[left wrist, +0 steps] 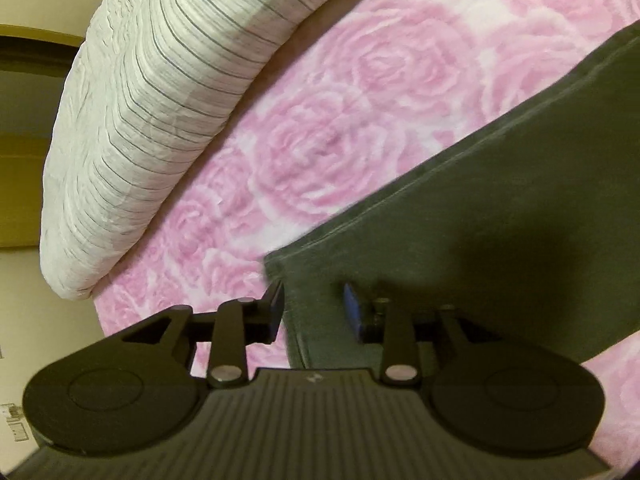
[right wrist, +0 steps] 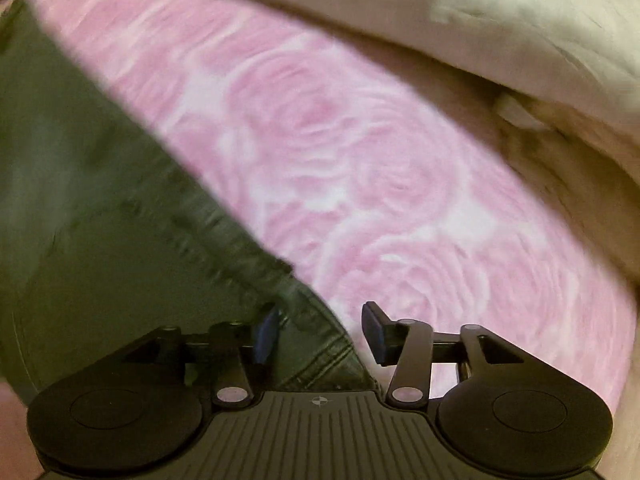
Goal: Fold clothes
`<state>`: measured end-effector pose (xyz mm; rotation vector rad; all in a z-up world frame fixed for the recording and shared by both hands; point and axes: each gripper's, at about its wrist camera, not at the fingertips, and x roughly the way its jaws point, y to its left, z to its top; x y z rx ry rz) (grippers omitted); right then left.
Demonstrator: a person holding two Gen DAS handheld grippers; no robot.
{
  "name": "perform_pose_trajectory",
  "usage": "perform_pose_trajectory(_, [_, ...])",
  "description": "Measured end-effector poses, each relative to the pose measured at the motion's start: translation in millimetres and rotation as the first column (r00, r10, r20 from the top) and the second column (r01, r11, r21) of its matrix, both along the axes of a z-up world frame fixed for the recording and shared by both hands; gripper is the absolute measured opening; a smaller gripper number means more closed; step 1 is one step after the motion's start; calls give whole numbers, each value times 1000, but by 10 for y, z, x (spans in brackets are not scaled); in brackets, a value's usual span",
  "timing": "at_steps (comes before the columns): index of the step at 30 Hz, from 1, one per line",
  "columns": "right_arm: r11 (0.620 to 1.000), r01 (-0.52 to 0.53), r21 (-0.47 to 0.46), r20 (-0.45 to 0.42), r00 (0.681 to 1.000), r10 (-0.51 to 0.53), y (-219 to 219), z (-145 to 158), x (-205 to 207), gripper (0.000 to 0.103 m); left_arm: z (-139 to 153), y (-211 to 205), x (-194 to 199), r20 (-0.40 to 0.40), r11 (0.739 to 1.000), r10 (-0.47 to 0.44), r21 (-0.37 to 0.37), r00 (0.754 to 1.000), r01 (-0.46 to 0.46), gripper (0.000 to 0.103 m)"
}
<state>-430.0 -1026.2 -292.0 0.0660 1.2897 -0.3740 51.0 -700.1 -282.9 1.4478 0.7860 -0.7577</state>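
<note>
Dark-green garment: a piece of clothing lying flat on the pink rose-print blanket; the landmark for the places below.
Garment corner, left wrist view: a stitched hem runs along its edge and turns at a corner just ahead of the left gripper's fingers.
Left gripper: jaws wide apart, nothing held; the blue-padded fingertips straddle the garment's corner edge, one pad over the pink blanket beside the garment, the other over the green cloth. Whether the pads touch the fabric cannot be told.
Garment edge, right wrist view: the same dark-green cloth fills the left of the view, its stitched edge running diagonally down to the gripper; the view is motion-blurred.
Right gripper: jaws wide apart, nothing clamped; the garment's seamed edge passes between the two fingers, one pad over the green cloth, the other over the blanket beside it. Contact cannot be told.
Striped pillow: white with thin dark lines, lying on the blanket well apart from the garment.
Cream bedding: bunched beyond the blanket, far from the garment's edge.
</note>
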Motion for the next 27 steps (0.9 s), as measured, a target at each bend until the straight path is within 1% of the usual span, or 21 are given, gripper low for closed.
perform_pose_trajectory(3, [992,124,-19,57,991,-122,22,154,-80,49,61,143,-50,-8,1000,11,-29,1000,-11,29])
perform_pose_trajectory(5, [984,174,-24,99,980,-171,131,283,-126,50,87,267,-102,-15,999,19,-41,1000,-19,30])
perform_pose_trajectory(7, [981,195,2,138,971,-194,308,353,-171,50,111,422,-181,-17,999,20,-44,1000,-21,31])
perform_pose_trajectory(10, [981,190,44,150,969,-195,657,338,-164,50,151,693,-320,-16,999,10,-37,1000,-11,33])
perform_pose_trajectory(13, [982,163,100,157,972,-177,1079,262,-167,50,185,998,-485,-13,1000,-1,-14,1000,1,35])
perform_pose_trajectory(17, [983,99,154,167,978,-125,1635,203,-150,51,257,1404,-726,-1,1000,-23,9,1000,23,37])
perform_pose_trajectory(21, [980,38,193,185,980,-74,2081,175,-141,51,334,1764,-1011,22,998,-53,21,998,52,37])
perform_pose_trajectory(24, [977,26,213,202,977,-70,2316,187,-160,51,357,1964,-1222,46,992,-125,31,991,123,37])
perform_pose_trajectory(27, [973,11,230,216,975,-62,2536,227,-182,51,374,2152,-1431,72,978,-207,46,976,204,38])
